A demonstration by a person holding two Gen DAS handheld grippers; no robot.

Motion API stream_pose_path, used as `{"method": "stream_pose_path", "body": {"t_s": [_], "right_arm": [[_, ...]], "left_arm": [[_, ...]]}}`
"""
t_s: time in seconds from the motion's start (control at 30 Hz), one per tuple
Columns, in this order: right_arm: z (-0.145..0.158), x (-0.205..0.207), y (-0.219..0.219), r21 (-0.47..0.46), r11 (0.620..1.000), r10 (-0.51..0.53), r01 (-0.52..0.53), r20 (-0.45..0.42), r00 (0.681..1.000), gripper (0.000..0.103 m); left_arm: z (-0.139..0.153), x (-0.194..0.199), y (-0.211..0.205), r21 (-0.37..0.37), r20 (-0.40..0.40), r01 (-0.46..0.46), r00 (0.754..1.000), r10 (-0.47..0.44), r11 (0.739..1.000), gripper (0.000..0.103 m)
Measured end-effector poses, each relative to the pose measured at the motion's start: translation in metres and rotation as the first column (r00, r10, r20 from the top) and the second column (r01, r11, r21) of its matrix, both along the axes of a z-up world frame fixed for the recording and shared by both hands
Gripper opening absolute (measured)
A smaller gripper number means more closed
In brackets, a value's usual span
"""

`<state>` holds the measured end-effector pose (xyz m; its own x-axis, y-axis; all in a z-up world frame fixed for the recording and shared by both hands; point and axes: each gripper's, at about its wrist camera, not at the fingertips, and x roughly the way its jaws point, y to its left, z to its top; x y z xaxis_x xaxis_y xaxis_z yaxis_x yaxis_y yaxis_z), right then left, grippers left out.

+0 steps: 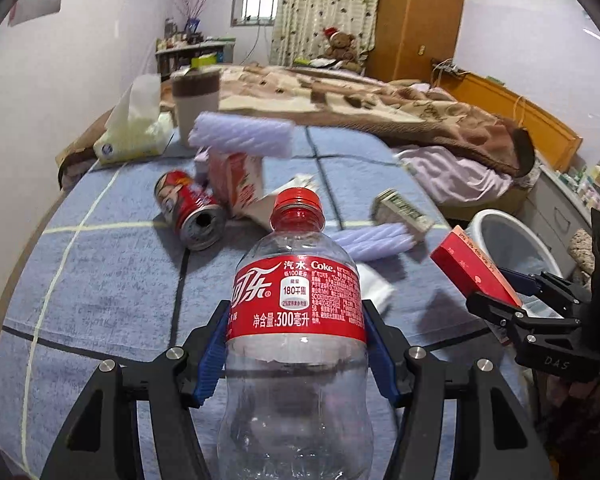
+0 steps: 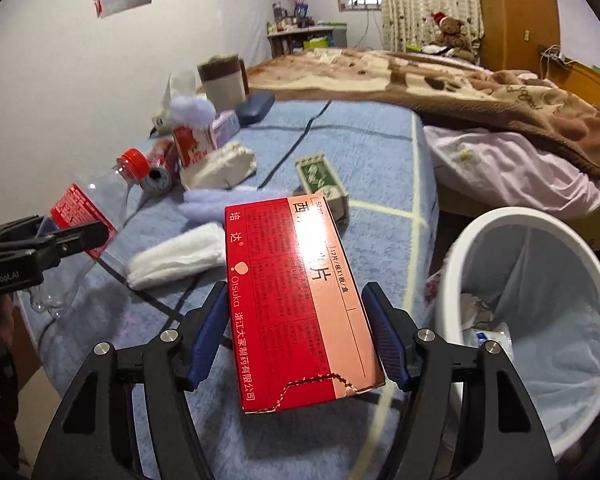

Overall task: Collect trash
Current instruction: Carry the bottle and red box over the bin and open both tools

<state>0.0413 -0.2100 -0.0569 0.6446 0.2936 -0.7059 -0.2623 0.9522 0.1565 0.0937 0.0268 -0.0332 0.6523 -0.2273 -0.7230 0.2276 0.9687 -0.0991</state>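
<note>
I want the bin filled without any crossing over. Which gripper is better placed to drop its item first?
Right, probably. The right gripper holds the red box with the white bin open just to its right. The left gripper grips the Coke bottle farther from the bin, beyond the right gripper.

The Coke bottle (image 1: 296,344) ran off the bottom edge behind the left gripper's (image 1: 296,344) fingertips; the foam roll (image 1: 242,139) beyond was motion-blurred.

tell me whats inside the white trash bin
The white trash bin has a pale liner holding crumpled wrappers near its left wall. The bottom is hidden by the right claw.
</note>
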Motion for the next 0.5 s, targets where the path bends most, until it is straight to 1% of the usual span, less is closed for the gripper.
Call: {"method": "stream_pose_path", "body": {"t_s": [0.23,0.5], "right_arm": [[0.027,-0.021,-0.022,0.016,0.998,-0.067,0.066,0.081,0.994,0.068],[0.042,-0.035,-0.052,-0.001,0.985,-0.168,0.170,0.136,0.976,0.068]], "left_arm": [[0.027,-0.017,-0.035,-0.007,0.075,0.070,0.995,-0.069,0.998,0.062],[0.044,-0.029,-0.083,-0.016,0.122,0.160,0.980,-0.157,0.987,0.062]]}}
